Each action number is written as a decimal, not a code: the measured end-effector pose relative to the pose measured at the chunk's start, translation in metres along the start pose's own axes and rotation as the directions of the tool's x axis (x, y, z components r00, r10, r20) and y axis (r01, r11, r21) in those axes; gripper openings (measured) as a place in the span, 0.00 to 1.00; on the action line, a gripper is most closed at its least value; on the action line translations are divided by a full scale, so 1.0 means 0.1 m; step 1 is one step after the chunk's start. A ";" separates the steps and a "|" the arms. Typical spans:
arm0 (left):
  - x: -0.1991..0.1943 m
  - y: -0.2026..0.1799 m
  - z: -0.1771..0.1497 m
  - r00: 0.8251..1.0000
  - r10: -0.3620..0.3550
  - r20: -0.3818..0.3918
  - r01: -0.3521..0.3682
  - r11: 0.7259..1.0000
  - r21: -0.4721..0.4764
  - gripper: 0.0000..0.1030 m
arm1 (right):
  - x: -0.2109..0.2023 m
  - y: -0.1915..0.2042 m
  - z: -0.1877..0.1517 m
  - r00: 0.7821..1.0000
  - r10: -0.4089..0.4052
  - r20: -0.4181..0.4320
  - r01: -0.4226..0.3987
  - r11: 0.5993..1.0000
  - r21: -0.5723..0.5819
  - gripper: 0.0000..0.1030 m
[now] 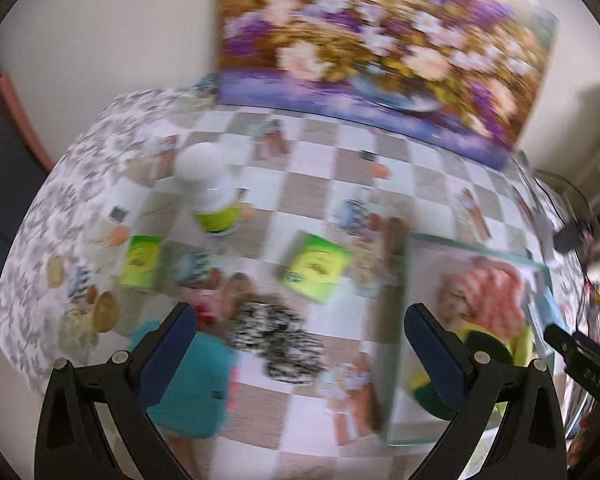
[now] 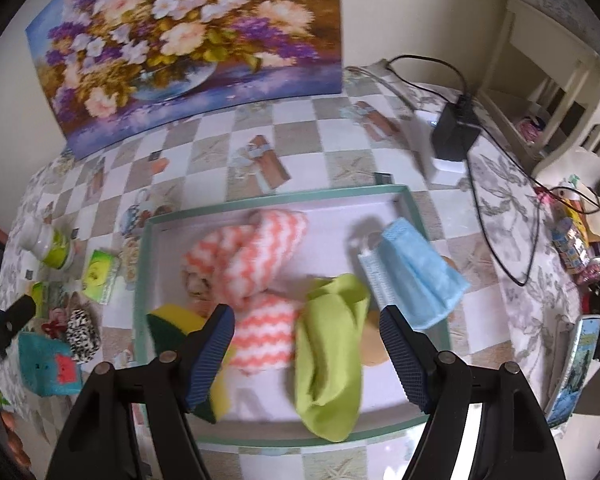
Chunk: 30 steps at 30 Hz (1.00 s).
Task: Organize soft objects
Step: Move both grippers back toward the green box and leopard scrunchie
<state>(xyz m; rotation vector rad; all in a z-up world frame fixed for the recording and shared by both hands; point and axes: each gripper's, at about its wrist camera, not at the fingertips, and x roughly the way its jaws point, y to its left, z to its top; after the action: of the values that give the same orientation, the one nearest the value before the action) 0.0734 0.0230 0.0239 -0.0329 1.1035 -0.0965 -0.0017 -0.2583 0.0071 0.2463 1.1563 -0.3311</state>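
Note:
A shallow green-rimmed box holds an orange-and-white zigzag cloth, a lime green cloth, a light blue cloth and a yellow-and-green sponge. My right gripper hangs open above the box, nothing between its fingers. In the blurred left wrist view my left gripper is open and empty above a black-and-white scrunchie and a teal pouch lying on the checked tablecloth left of the box. The scrunchie and the pouch also show in the right wrist view.
Two green tea boxes and a white-lidded jar stand on the cloth behind the soft items. A flower painting leans on the wall. A black adapter with cables lies at the right, a white shelf beyond.

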 end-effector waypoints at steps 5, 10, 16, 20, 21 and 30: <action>-0.07 0.56 0.01 0.997 0.079 0.026 -0.076 0.992 -0.102 1.00 | -0.04 0.27 0.00 0.999 0.028 0.017 -0.027 0.998 -0.057 0.76; -0.06 1.03 0.00 0.993 0.119 0.018 -0.113 0.975 -0.191 1.00 | -0.09 0.64 0.00 0.993 0.119 0.028 -0.115 0.987 -0.108 0.76; -0.01 1.37 -0.01 0.993 0.117 0.001 -0.114 0.963 -0.245 1.00 | -0.10 1.11 -0.02 0.985 0.172 0.022 -0.166 0.970 -0.179 0.76; 0.04 1.47 0.00 0.994 0.105 -0.006 -0.103 0.968 -0.227 1.00 | -0.04 1.42 -0.05 0.976 0.220 -0.003 -0.215 0.950 -0.229 0.76; 0.08 1.49 0.00 0.995 0.095 -0.010 -0.095 0.971 -0.222 1.00 | -0.02 1.49 -0.06 0.973 0.230 -0.010 -0.225 0.944 -0.242 0.76; 0.45 1.76 -0.02 0.993 0.035 -0.110 -0.058 0.976 -0.209 1.00 | 0.35 1.90 -0.23 0.953 0.274 -0.129 -0.301 0.907 -0.294 0.76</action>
<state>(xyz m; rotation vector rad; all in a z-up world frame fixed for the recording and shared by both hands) 0.1021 0.1935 -0.0303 -0.1947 1.2164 0.0627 0.0632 -0.0791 -0.0301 0.1509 1.2186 0.1262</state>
